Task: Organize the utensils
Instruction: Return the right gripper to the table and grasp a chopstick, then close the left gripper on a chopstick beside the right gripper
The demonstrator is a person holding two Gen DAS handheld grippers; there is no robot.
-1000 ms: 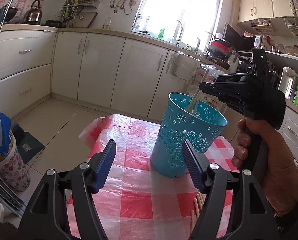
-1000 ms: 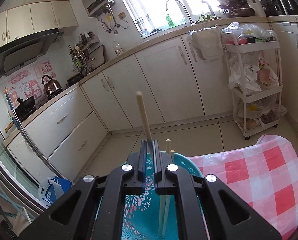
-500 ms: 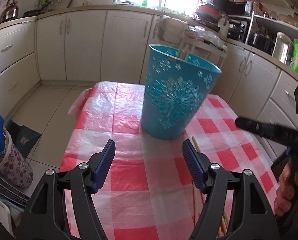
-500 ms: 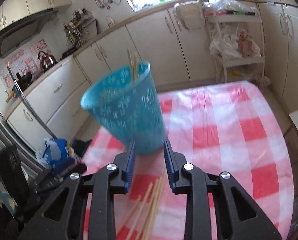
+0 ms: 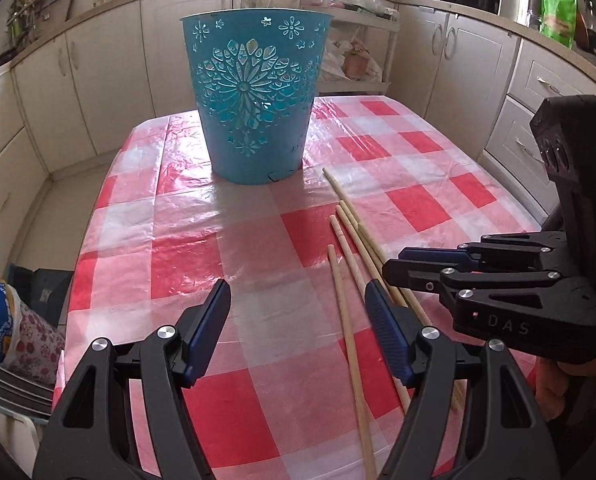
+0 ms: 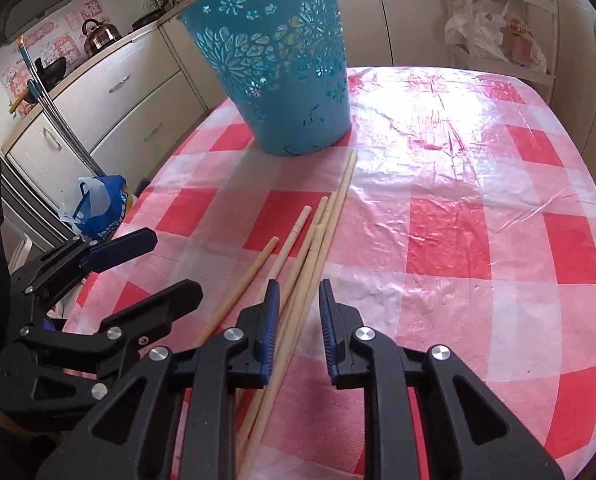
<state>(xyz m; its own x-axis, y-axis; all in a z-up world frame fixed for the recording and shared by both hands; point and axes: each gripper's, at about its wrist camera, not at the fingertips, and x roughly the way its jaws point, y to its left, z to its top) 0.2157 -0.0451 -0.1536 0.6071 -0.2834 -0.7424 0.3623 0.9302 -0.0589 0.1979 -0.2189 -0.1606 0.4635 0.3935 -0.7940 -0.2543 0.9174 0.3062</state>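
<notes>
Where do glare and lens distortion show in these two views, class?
Right wrist view: strong white glare on the plastic tablecloth right of the blue basket, washing out the checks. Left wrist view: milder sheen in front of the basket. Both views: fisheye bending curves the cabinets and table edges, with dark corners; both are sharp.

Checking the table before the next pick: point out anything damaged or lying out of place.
The blue basket has dark cracks low on its wall near the base. Several loose chopsticks lie fanned and overlapping on the checked tablecloth in front of it, not in the basket.
</notes>
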